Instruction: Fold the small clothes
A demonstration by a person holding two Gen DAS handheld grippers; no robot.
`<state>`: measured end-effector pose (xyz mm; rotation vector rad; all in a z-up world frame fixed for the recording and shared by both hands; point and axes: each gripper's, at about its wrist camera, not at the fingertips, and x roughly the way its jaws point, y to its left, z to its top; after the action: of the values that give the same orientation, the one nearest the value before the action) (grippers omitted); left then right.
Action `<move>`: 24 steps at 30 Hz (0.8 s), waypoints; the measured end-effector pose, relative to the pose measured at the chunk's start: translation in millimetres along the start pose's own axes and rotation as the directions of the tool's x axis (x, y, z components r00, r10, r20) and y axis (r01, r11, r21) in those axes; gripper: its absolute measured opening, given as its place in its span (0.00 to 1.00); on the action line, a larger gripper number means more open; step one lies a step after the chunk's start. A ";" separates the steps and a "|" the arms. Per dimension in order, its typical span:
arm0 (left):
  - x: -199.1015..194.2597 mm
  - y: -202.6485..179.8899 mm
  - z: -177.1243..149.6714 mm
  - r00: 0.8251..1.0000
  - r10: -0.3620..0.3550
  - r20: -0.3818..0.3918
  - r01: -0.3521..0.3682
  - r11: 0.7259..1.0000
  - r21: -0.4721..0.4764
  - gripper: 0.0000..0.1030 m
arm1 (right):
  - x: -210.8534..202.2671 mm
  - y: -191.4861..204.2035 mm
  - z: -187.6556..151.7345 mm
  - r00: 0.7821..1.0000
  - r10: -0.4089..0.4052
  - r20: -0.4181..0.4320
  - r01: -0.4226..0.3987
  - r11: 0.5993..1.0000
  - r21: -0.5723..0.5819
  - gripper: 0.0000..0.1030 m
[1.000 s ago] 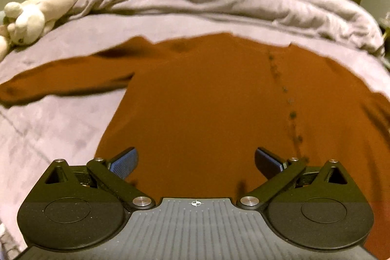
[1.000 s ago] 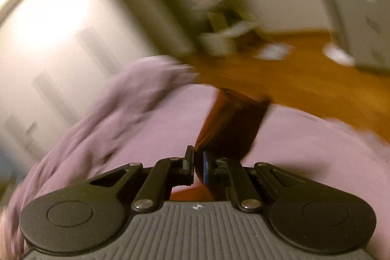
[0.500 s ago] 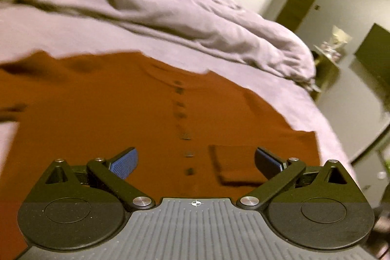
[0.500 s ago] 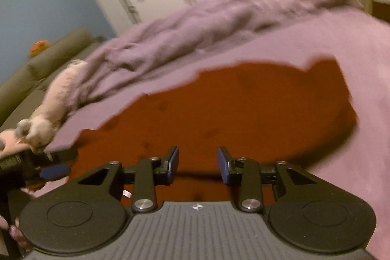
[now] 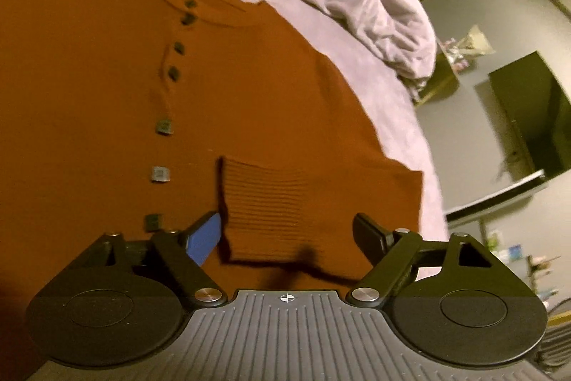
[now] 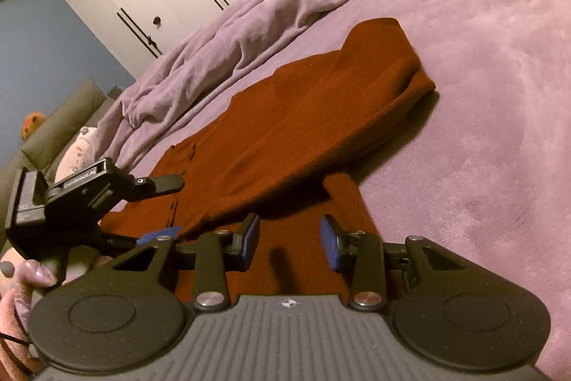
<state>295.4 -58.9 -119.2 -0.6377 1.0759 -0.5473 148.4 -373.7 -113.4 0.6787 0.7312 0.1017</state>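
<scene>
Left wrist view: the left hand-held gripper (image 5: 287, 232) hovers low over the rust cardigan (image 5: 107, 95) spread on the bed (image 5: 392, 95). Its jaws are apart and closing, the ribbed cuff (image 5: 271, 206) of the folded-in sleeve lying between them, not yet pinched. The button line runs away from the camera.

Right wrist view: the right hand-held gripper (image 6: 289, 240), jaws apart and opening, holds nothing. It sits over the cardigan's hem; only here do the fold's far edge and the left tool show.
</scene>
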 end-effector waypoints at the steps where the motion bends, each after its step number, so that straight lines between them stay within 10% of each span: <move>1: 2.8 1.0 0.8 1.000 -0.011 -0.004 0.011 1.000 -0.015 0.75 | 0.2 -1.0 -0.3 1.000 0.003 0.002 -0.003 1.000 0.007 0.36; 6: 18.5 1.0 7.9 0.999 -0.030 -0.044 0.027 0.998 -0.061 0.21 | -1.1 -2.3 0.6 1.000 0.008 0.009 -0.008 1.000 0.017 0.39; 15: -43.8 -40.3 40.5 0.988 0.054 0.146 -0.083 0.977 0.197 0.14 | 0.0 10.0 7.9 1.000 0.004 0.016 -0.003 1.000 -0.027 0.47; 18: -80.7 -38.7 56.9 0.941 0.184 0.285 -0.268 0.918 0.293 0.14 | 2.0 15.0 14.6 0.999 0.015 0.028 -0.014 0.999 -0.031 0.47; 24: -109.8 17.4 70.3 0.779 0.471 0.414 -0.596 0.761 0.257 0.14 | 21.6 20.5 23.8 1.000 0.013 0.020 -0.013 1.000 -0.025 0.47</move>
<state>320.4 43.0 -39.8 -0.0459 0.7556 -0.1140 182.9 -363.6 -100.7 0.6603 0.7052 0.1154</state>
